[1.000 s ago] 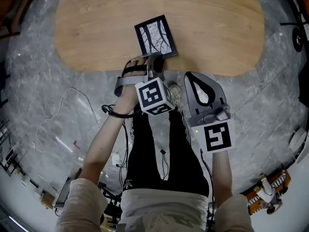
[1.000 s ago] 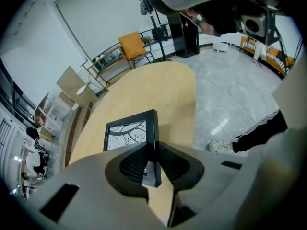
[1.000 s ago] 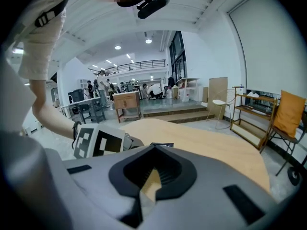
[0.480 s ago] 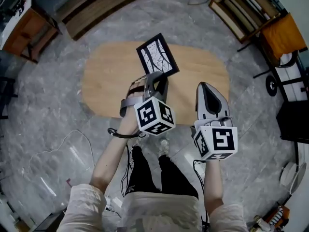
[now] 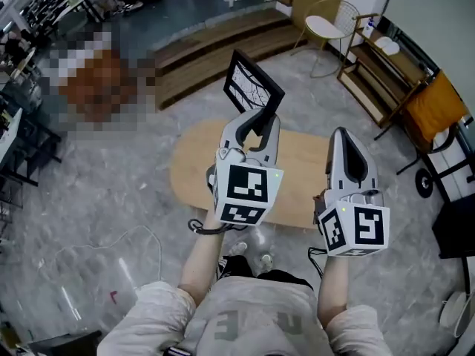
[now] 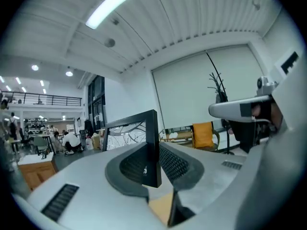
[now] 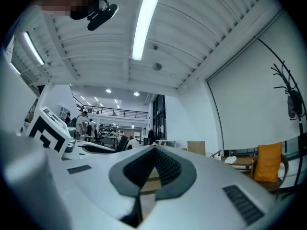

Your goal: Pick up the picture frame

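Observation:
The picture frame (image 5: 252, 89), black-edged with a branch drawing, hangs in the air above the oval wooden table (image 5: 191, 170). My left gripper (image 5: 261, 119) is shut on its lower edge and holds it upright and slightly tilted. In the left gripper view the frame (image 6: 128, 133) stands between the dark pads (image 6: 177, 164), with that gripper (image 6: 152, 163) clamped on its black side bar. My right gripper (image 5: 344, 136) is raised to the right of the frame, apart from it. It is shut with nothing in it, and its tips meet in the right gripper view (image 7: 153, 152).
Grey marble floor surrounds the table. Wooden steps (image 5: 200, 50) lie beyond it, a round chair (image 5: 325, 28) at the back, and shelving with an orange cloth (image 5: 434, 99) at the right. A white cable (image 5: 111, 245) trails on the floor at the left.
Both grippers have risen high above the table. The frame, which lay on the tabletop a second ago, has come up with the left gripper. The head view has tilted up toward the room.

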Motion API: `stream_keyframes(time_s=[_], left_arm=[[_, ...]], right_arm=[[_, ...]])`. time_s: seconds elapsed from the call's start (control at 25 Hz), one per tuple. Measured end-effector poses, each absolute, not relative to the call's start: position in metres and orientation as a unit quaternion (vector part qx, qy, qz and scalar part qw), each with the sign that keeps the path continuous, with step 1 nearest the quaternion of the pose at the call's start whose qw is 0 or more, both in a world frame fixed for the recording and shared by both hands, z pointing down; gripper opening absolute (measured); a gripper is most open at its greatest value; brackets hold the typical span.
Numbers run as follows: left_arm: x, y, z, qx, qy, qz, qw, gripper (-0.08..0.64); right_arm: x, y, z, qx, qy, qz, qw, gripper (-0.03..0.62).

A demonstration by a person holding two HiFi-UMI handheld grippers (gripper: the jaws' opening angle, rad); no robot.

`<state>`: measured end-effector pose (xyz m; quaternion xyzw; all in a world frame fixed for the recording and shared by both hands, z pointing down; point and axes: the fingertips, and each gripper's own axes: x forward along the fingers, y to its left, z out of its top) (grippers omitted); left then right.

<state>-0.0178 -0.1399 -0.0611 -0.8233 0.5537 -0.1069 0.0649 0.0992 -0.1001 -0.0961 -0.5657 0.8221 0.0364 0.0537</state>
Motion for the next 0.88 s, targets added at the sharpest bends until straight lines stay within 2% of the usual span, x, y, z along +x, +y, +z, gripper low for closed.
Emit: stream_keyframes(time_s=[0.2, 0.48, 0.88], left_arm=[[-0.037, -0.090, -0.084, -0.816, 0.577, -0.039, 0.002, 0.081], [-0.060, -0.037, -0.094, -0.784, 0.618, 0.045, -0.010, 0.081], [-0.029, 0.003, -0.069, -0.792, 0.609, 0.037, -0.025, 0.081]], right_arm=[[0.093, -0.046, -0.124, -0.544, 0.835, 0.046, 0.074, 0.005], [0.079, -0.016, -0.105, -0.522, 0.849, 0.016, 0.077, 0.005], [0.092, 0.009, -0.062, -0.525, 0.849, -0.026, 0.054, 0.005]])
